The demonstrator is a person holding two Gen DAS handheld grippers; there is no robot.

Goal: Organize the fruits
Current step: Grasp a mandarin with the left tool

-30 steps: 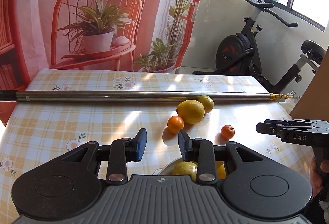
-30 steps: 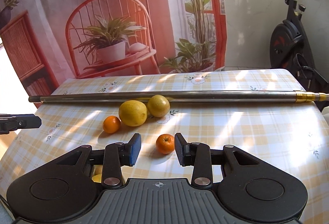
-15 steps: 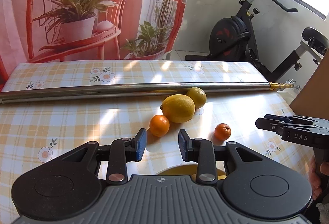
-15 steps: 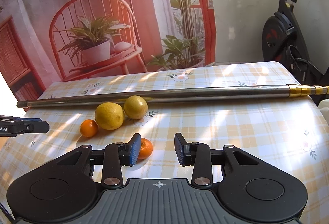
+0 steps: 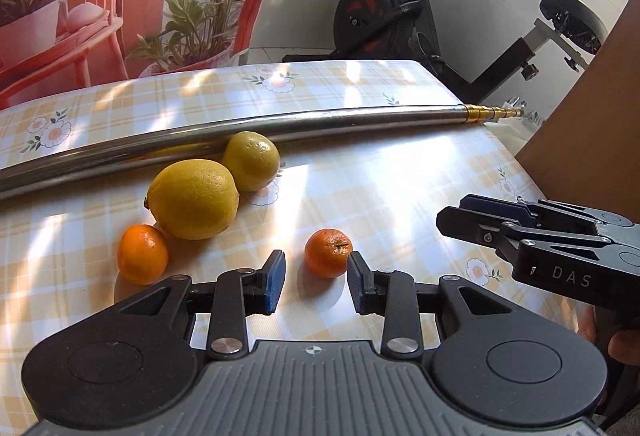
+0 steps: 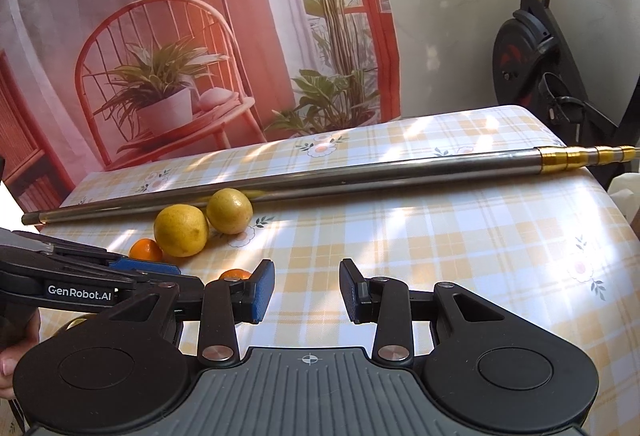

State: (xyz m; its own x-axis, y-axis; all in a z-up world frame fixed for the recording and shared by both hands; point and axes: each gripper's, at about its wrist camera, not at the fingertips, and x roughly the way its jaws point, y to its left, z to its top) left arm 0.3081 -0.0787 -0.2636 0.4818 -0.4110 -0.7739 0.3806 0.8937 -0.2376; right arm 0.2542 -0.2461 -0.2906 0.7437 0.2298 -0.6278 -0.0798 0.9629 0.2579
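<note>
On the checked tablecloth (image 5: 400, 188), an orange (image 5: 142, 254) lies just left of the big lemon (image 5: 194, 199), a smaller lemon (image 5: 251, 161) touches its right side against the metal pole (image 5: 280, 122), and a tangerine (image 5: 328, 253) sits apart to the right. The left gripper (image 5: 316, 282) has its fingers spread, the tangerine just ahead of the gap. The right gripper (image 6: 307, 290), right of the fruit, is also spread and empty.

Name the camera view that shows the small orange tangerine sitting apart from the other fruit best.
The left wrist view. There the small round orange tangerine sits whole and sunlit on the checked tablecloth, just ahead of the open left gripper. In the right wrist view only its top sliver peeks out behind a gripper finger.
</note>
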